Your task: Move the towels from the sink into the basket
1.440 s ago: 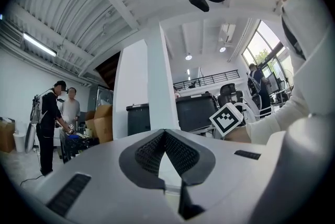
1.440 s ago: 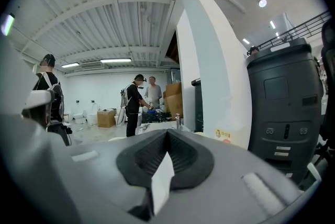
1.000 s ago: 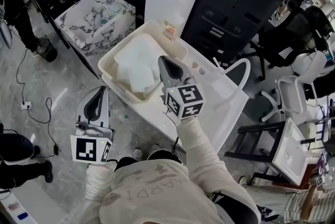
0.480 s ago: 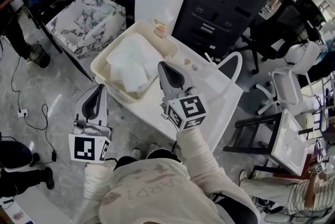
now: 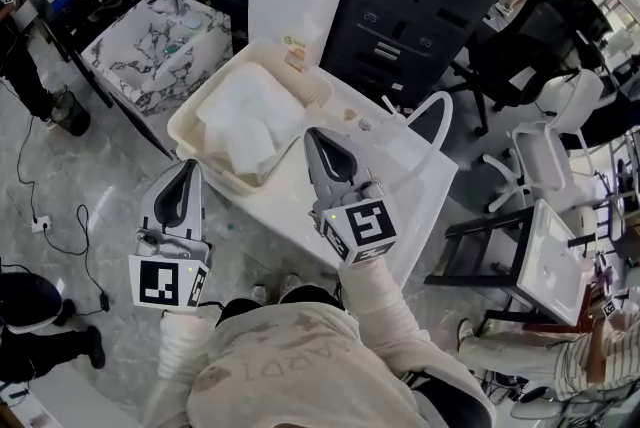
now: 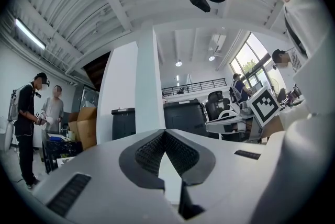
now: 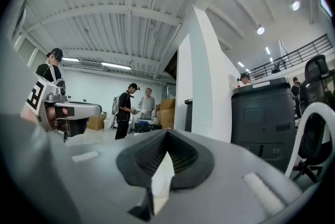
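With the white towels [image 5: 245, 121] piled in the basket [image 5: 205, 164] and the left gripper [image 5: 188, 172] and right gripper [image 5: 316, 141] both closed on nothing just short of it, the transfer looks done, so next probably means only checking the sink [image 5: 122, 44] for leftovers.

Towels [image 5: 248, 121] in basket [image 5: 200, 156], basket on counter [image 5: 400, 171] left end; faucet [image 5: 425, 104] right, cabinet [image 5: 430, 6] behind
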